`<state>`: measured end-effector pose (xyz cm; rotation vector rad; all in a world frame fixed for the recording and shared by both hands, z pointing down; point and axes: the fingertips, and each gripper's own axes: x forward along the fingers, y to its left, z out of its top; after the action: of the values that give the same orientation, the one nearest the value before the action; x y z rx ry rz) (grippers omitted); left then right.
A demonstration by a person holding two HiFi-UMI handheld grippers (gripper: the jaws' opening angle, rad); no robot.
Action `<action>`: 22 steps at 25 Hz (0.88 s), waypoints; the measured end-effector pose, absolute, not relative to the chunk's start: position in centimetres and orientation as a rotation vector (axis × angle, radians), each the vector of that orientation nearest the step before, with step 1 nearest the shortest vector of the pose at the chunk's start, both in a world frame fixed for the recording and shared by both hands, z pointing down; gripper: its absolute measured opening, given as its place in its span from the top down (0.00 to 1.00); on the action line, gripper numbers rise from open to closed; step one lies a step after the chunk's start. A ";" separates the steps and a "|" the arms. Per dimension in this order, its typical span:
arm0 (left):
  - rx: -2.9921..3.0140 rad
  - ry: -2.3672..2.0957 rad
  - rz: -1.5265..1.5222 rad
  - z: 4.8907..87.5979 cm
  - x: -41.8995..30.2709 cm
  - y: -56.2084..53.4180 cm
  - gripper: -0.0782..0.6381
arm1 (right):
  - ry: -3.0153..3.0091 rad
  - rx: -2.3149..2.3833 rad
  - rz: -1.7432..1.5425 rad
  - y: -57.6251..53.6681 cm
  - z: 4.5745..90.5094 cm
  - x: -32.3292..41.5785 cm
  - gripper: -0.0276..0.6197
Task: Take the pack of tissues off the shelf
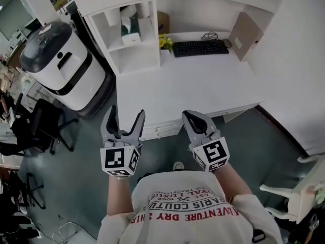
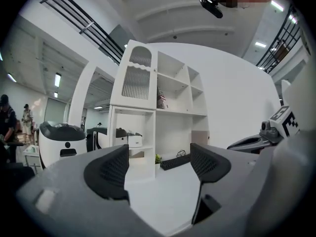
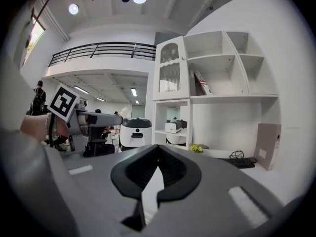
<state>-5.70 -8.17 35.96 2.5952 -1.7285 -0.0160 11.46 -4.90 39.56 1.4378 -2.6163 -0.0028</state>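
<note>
The pack of tissues [image 1: 131,32] is a white and green box on the middle board of the white shelf unit [image 1: 127,60] at the desk's far left; it also shows small as the tissue pack [image 2: 134,140] and the tissue pack [image 3: 173,127]. My left gripper [image 1: 127,114] is held over the desk's near edge, far short of the shelf. Its jaws stand wide apart with nothing between the left gripper's pads [image 2: 107,171]. Beside it, my right gripper [image 1: 189,116] has its jaws together and empty, tips meeting in the right gripper [image 3: 158,150] view.
On the white desk [image 1: 203,85] lie a black keyboard [image 1: 200,48], a small yellow flower plant [image 1: 164,42] and a brown board [image 1: 245,34] leaning on the wall. A white and grey machine [image 1: 58,60] stands left of the shelf, black chairs [image 1: 43,126] nearer.
</note>
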 end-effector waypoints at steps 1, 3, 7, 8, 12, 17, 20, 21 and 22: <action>2.582 -1.752 -0.008 36.0 -5.1 -8.6 0.34 | -2.624 1.423 -0.003 -5.5 39.6 12.2 0.95; 2.559 -1.791 0.017 36.0 -4.1 -9.4 0.34 | -2.639 1.407 0.001 -6.8 39.5 13.5 0.95; 2.527 -1.841 0.063 36.0 -3.0 -11.6 0.31 | -2.675 1.381 0.010 -9.4 39.0 14.6 0.96; 2.519 -1.854 0.072 36.0 -2.9 -12.4 0.31 | -2.681 1.369 0.005 -10.1 39.0 14.7 0.95; 2.490 -1.861 0.084 36.7 -2.5 -15.9 0.31 | -2.689 1.339 -0.008 -13.6 39.1 14.9 0.95; 2.447 -1.883 0.076 37.4 -2.9 -21.6 0.31 | -2.686 1.324 -0.030 -18.9 38.8 14.7 0.95; 2.410 -1.923 0.057 37.5 -3.6 -25.9 0.29 | -2.685 1.315 -0.026 -22.5 38.7 14.5 0.95; 2.402 -1.933 0.051 37.5 -3.7 -27.3 0.28 | -2.685 1.310 -0.027 -23.8 38.7 14.3 0.95; 2.395 -1.940 0.050 37.6 -3.9 -28.8 0.28 | -2.684 1.305 -0.027 -25.1 38.7 14.1 0.95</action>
<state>-3.88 -28.77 37.58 2.3947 -1.9397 0.0502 14.13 -25.07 38.72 1.3047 -2.6842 -0.0274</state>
